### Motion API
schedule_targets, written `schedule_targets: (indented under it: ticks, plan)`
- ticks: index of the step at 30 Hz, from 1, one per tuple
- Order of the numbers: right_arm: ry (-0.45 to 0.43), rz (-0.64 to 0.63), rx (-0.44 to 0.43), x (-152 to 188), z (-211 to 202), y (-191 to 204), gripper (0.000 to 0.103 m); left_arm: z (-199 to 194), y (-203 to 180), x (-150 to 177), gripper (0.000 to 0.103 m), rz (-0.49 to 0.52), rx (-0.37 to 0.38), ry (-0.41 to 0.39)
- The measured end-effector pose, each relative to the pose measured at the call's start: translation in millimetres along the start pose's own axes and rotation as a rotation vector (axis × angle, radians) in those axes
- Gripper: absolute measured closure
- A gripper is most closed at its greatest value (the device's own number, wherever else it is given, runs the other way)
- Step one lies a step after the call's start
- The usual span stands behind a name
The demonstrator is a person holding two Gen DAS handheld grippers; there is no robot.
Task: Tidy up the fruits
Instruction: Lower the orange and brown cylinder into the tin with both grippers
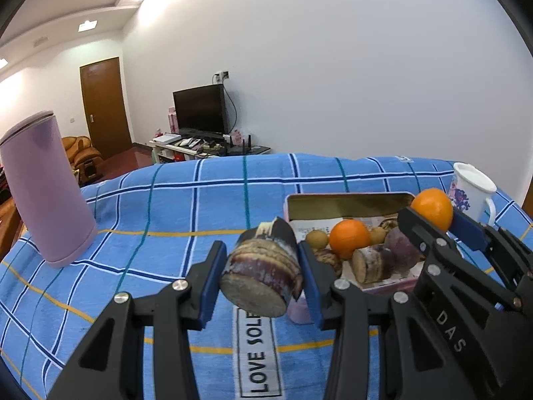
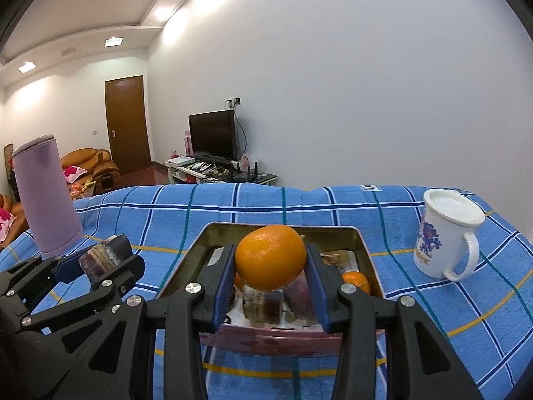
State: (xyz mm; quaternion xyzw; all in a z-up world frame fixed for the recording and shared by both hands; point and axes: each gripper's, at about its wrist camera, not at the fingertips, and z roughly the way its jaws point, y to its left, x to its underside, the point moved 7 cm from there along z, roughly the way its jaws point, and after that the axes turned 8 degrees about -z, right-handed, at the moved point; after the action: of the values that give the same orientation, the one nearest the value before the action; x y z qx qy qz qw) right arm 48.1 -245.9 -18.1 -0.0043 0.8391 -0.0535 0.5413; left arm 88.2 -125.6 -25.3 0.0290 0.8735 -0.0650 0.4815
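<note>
Both hands were loaded, so the step in hand looked like carrying fruit either out of or into the tin; which way could not be told. The left gripper (image 1: 263,275) had its jaws pinching a stubby purple sugarcane piece (image 1: 263,270), held clear above the blue checked cloth (image 1: 166,206) of the worktop, just off the tin's left side. The right gripper (image 2: 270,286) had its jaws clamped on an orange (image 2: 270,258), hanging over the near half of the open metal tin (image 2: 289,230).

The tin sat right of the worktop's middle. In it lay a second orange (image 1: 349,237), another cane piece (image 1: 368,264), a dull purple fruit (image 1: 401,246) and some small brown round fruits (image 1: 316,238), over printed paper.

The next move probably called for a clear spot for each piece, lowering it until it rested before the jaws let go. A lilac flask (image 1: 46,196) stood near the left edge, and a lidded white mug (image 2: 446,240) near the far right corner.
</note>
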Motion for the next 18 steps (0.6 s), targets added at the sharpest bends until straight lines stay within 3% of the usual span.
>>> schedule_targets:
  ticks: [18]
  plan:
    - [0.009,0.043,0.088,1.5,2.1,-51.4,0.060,5.6,-55.2,-6.0,0.057,0.038,0.073,-0.003]
